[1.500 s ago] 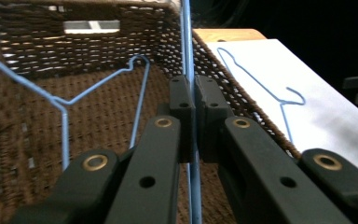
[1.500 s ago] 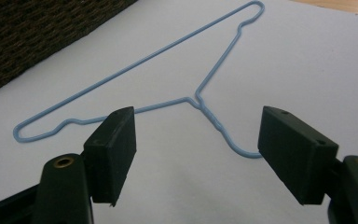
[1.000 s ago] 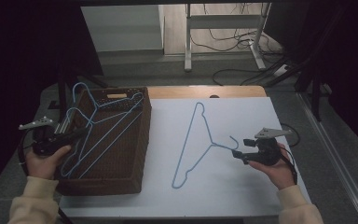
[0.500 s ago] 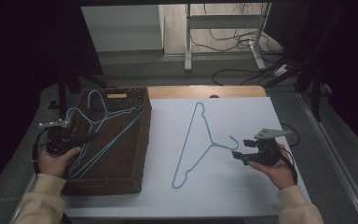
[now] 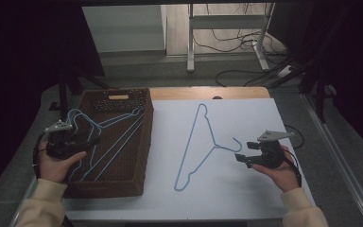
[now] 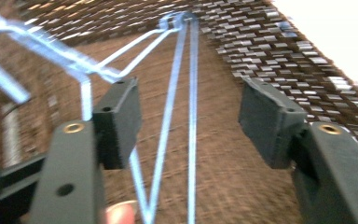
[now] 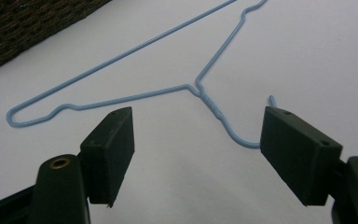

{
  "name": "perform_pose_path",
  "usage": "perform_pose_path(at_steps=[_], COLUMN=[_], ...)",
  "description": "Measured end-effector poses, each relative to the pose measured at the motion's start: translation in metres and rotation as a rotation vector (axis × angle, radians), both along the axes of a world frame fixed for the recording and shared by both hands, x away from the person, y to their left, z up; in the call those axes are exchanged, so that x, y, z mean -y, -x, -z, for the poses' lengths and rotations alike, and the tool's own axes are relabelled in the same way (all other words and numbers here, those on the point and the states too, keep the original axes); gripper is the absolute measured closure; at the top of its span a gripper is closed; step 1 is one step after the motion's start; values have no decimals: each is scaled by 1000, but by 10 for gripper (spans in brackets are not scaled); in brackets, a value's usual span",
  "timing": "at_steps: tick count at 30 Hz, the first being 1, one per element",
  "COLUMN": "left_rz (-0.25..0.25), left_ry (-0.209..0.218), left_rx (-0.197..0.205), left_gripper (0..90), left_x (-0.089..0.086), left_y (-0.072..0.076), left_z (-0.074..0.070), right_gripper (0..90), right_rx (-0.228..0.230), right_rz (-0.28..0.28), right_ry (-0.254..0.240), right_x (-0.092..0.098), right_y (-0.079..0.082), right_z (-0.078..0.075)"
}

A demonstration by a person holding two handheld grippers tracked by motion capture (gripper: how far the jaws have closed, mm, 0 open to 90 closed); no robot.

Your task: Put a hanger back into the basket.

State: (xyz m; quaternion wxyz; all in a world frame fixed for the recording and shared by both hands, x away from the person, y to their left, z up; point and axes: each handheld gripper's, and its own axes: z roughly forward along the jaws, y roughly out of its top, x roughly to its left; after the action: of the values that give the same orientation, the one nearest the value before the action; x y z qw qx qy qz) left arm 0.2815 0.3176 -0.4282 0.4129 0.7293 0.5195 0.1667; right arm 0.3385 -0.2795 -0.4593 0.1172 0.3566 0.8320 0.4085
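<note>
Left hand-held gripper (image 5: 90,140) has just been opening, wide now, nothing pinched, over the hangers in the basket (image 5: 144,142) at the tabletop's left edge. Right hand-held gripper (image 5: 242,152) gapes empty beside the blue hanger (image 5: 194,142) mid-tabletop. Next, I'd judge: close on its hook.

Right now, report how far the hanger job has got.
Done: one blue hanger lies flat on the white table, clear of the open right gripper. In hand: the left gripper sits at the wicker basket, its jaws having just opened, with wires of the remaining hangers between them, ungripped. Left: lifting those out.
</note>
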Motion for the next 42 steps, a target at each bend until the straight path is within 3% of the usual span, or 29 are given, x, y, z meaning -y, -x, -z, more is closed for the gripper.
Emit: perform_pose_path(at_steps=[4,8,13,19,26,35,42], left_rz=[94,187,241,290,318,311,311], left_ry=[29,54,51,53,90,98,80], left_rx=[28,20,11,10,-2,-1,-12], left_gripper=[305,271,252,230,226,227,227], left_x=[25,49,74,89,95,96,102], left_y=[6,9,16,21,23,22,19], left_z=[-8,-8,-5,-3,1,0,2], right_gripper=[263,260,260,260,260,260,269], right_rx=[-3,-2,-2,4,4,7,2], right_rz=[-2,-4,-4,-8,-22,-23,-30], right_ry=[3,2,5,3,1,-12,-11], right_x=[-1,-1,0,-1,-6,-7,-9], right_y=[0,1,1,1,2,5,8], right_z=[1,0,1,0,-1,-3,-5])
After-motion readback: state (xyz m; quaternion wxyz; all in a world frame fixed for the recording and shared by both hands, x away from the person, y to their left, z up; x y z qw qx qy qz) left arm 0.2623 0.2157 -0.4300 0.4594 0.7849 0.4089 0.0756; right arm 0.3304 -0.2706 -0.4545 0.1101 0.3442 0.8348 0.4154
